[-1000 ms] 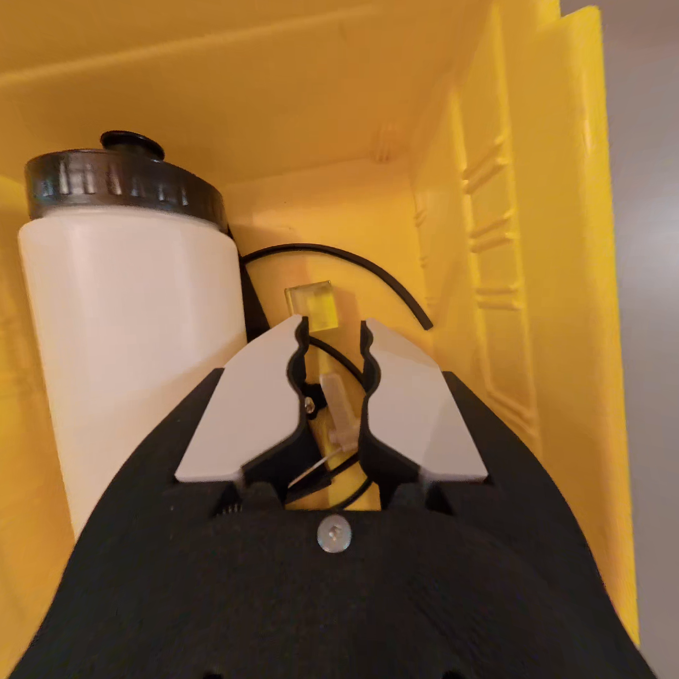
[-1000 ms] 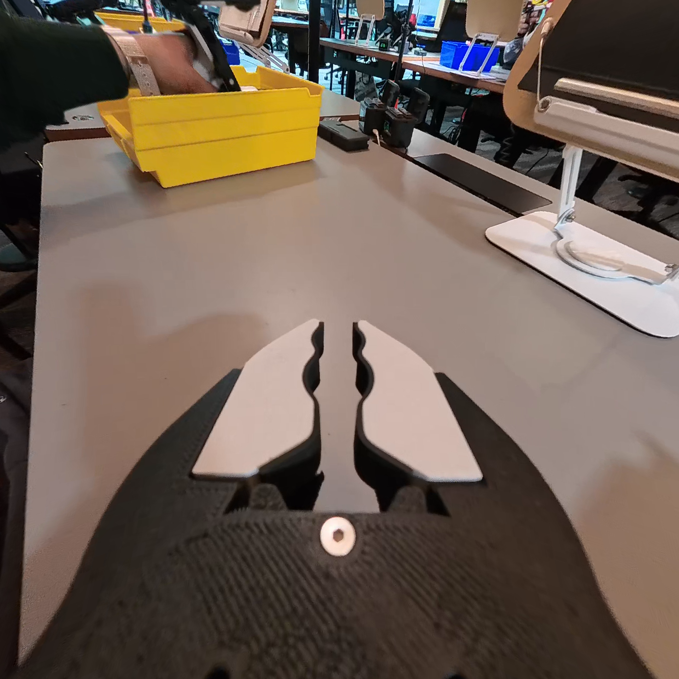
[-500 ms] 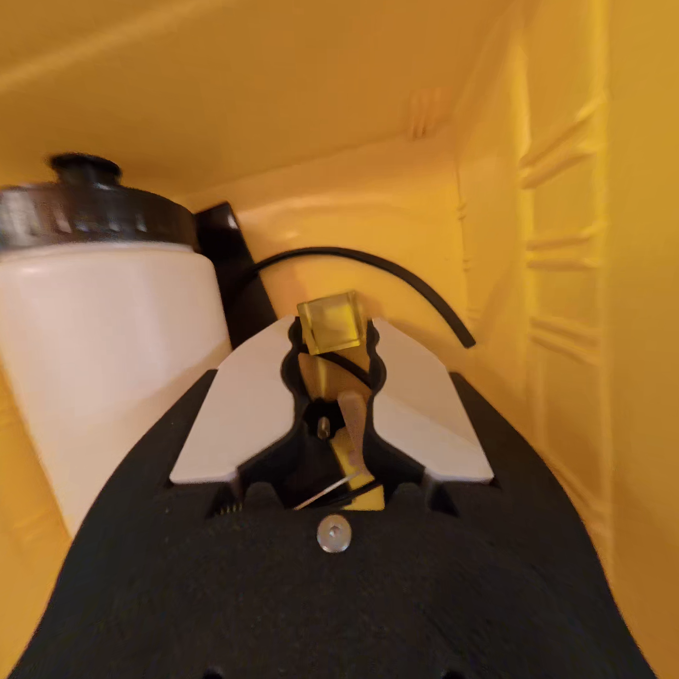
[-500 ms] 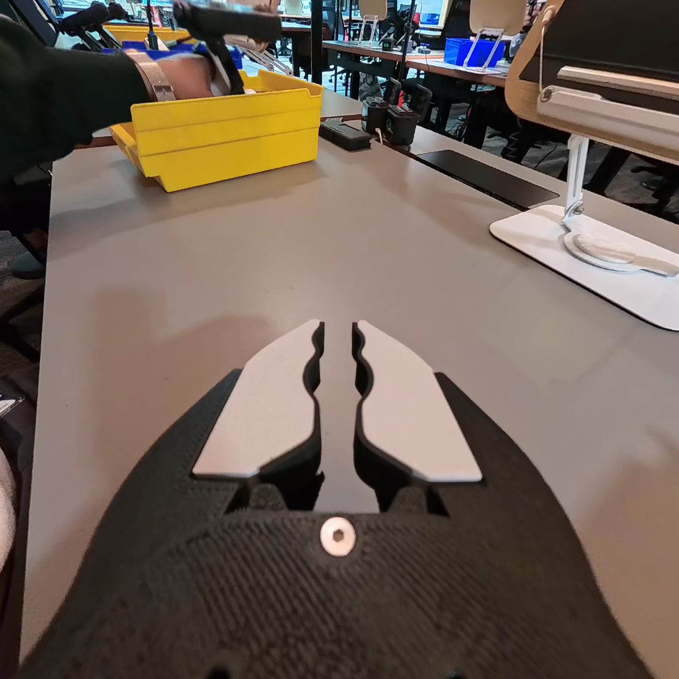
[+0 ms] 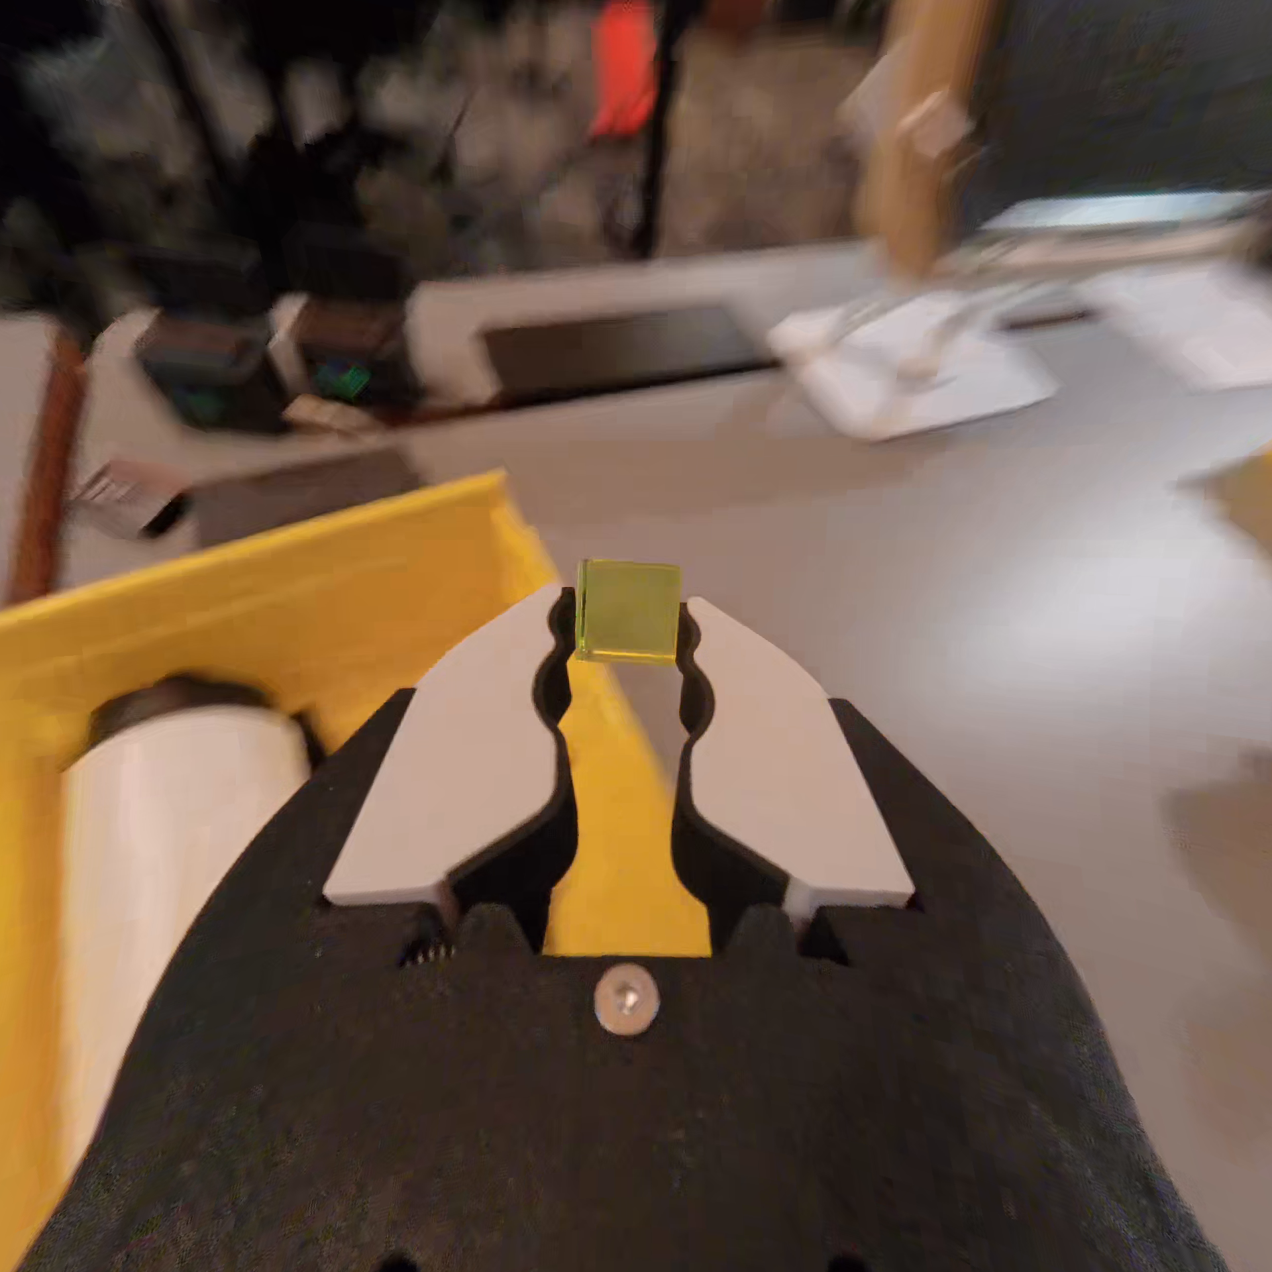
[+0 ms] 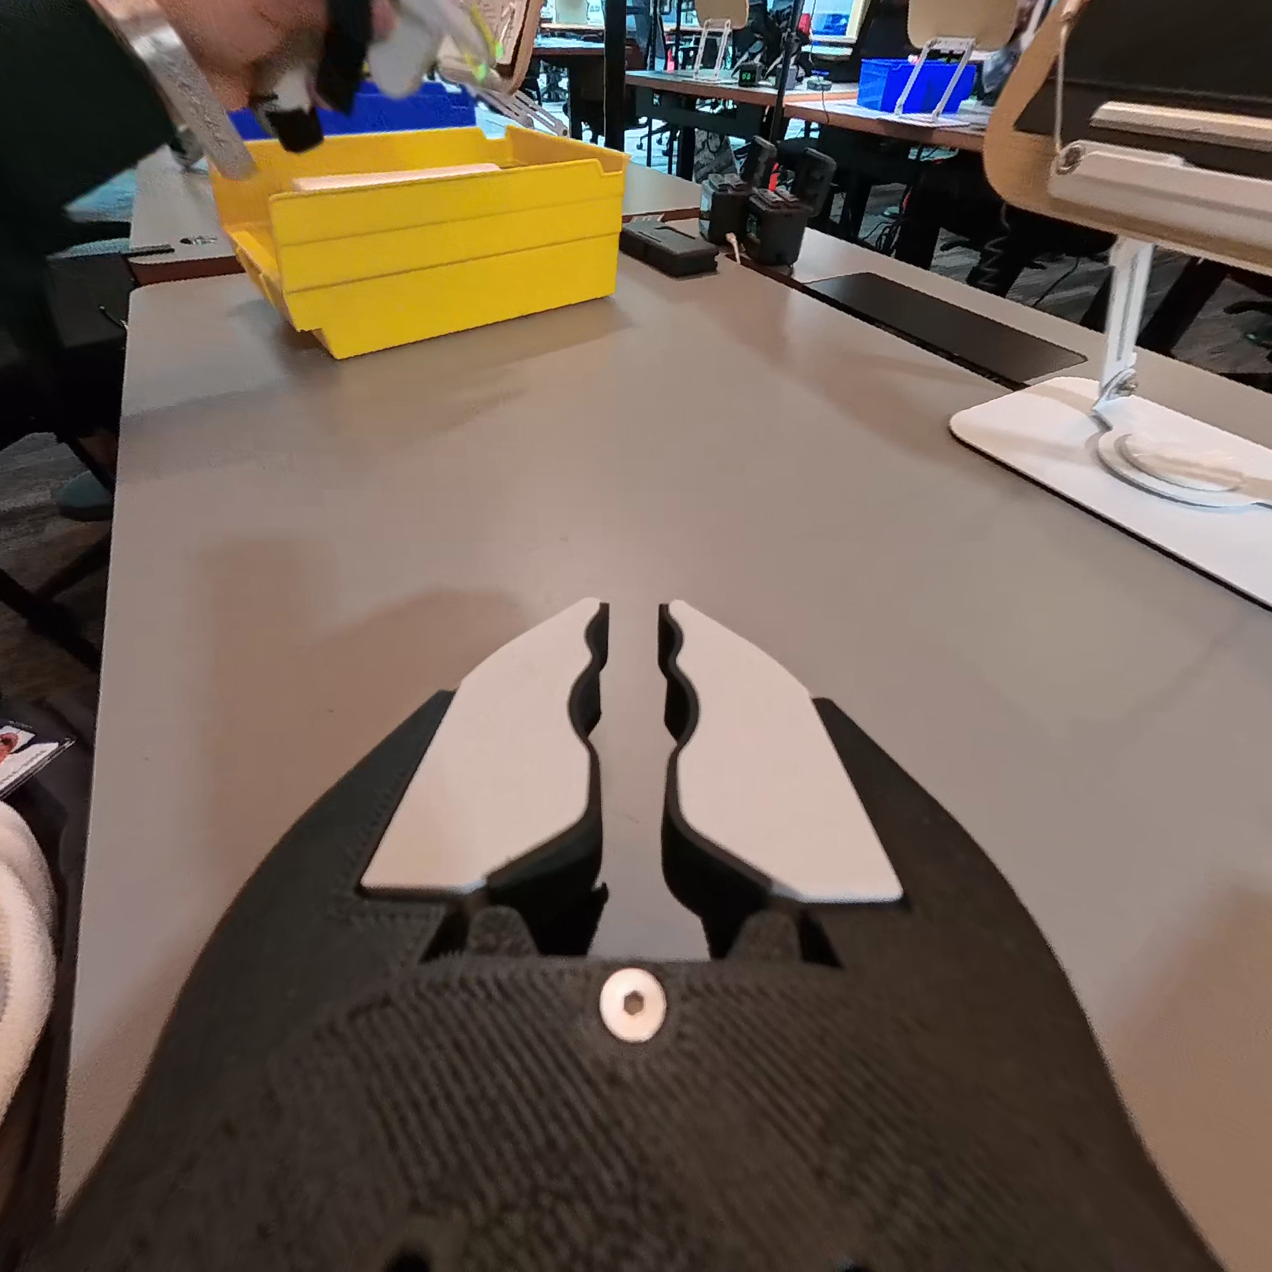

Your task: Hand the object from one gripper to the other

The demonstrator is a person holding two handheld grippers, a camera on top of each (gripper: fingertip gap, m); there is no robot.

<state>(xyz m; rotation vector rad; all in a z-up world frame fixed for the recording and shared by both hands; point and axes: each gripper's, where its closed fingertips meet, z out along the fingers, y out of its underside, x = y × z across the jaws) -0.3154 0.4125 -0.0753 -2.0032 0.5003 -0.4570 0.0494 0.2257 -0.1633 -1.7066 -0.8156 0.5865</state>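
My left gripper (image 5: pixel 628 602) is shut on a small clear yellow-green cube (image 5: pixel 628 612), pinched at the fingertips and held in the air above the right rim of the yellow bin (image 5: pixel 275 592). The right wrist view shows this gripper far off and blurred (image 6: pixel 406 55), in a person's hand above the bin (image 6: pixel 440 275). My right gripper (image 6: pixel 633 612) is empty, low over the grey table (image 6: pixel 688 447). Its jaws stand nearly together with a narrow gap.
A white bottle with a black cap (image 5: pixel 172 860) lies in the bin. A white stand base (image 6: pixel 1101 468) sits at the table's right edge. Black devices (image 6: pixel 771 206) and a black slab (image 6: pixel 664 244) sit behind the bin. About 45 cm separates my left fingertips from my right.
My left gripper closed on the cube inside the bin, then lifted it up and out and swung right. My right gripper stayed nearly still over the table.
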